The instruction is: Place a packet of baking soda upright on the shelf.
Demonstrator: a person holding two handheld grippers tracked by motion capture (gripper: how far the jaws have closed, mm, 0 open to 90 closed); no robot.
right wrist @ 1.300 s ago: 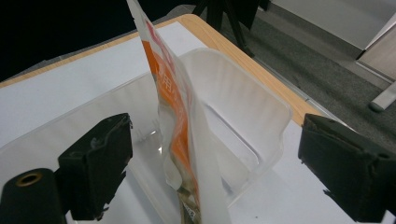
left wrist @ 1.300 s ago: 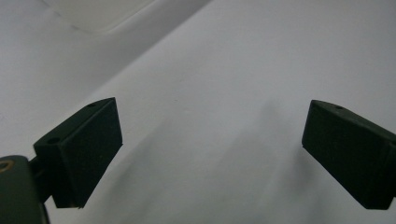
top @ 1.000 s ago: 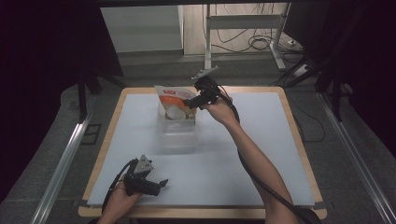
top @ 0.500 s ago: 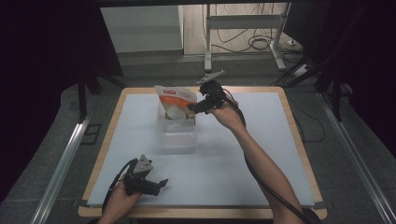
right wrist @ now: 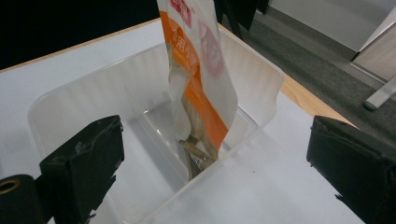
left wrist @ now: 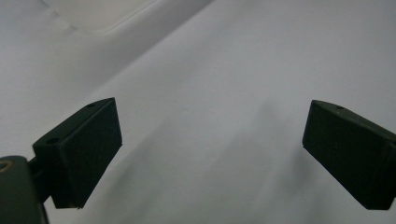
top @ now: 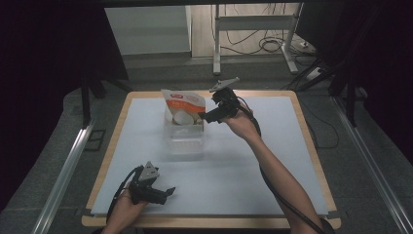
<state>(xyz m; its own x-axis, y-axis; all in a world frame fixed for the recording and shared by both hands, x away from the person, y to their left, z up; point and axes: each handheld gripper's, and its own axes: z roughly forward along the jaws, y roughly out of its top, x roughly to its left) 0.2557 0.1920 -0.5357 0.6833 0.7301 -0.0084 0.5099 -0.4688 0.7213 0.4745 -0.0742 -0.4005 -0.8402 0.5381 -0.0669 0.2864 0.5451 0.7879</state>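
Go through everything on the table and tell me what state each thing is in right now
Pouch: upright, standing in the bin, leaning on its far wall, not held.
Clear bin: open-topped, on the table, holding the pouch.
Right gripper: open, beside the bin, holding nothing.
Left gripper: open, low over the bare table, holding nothing.

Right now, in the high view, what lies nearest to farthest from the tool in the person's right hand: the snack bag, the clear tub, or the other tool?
1. Snack bag, just left.
2. Clear tub, below-left.
3. Other tool, near front edge.
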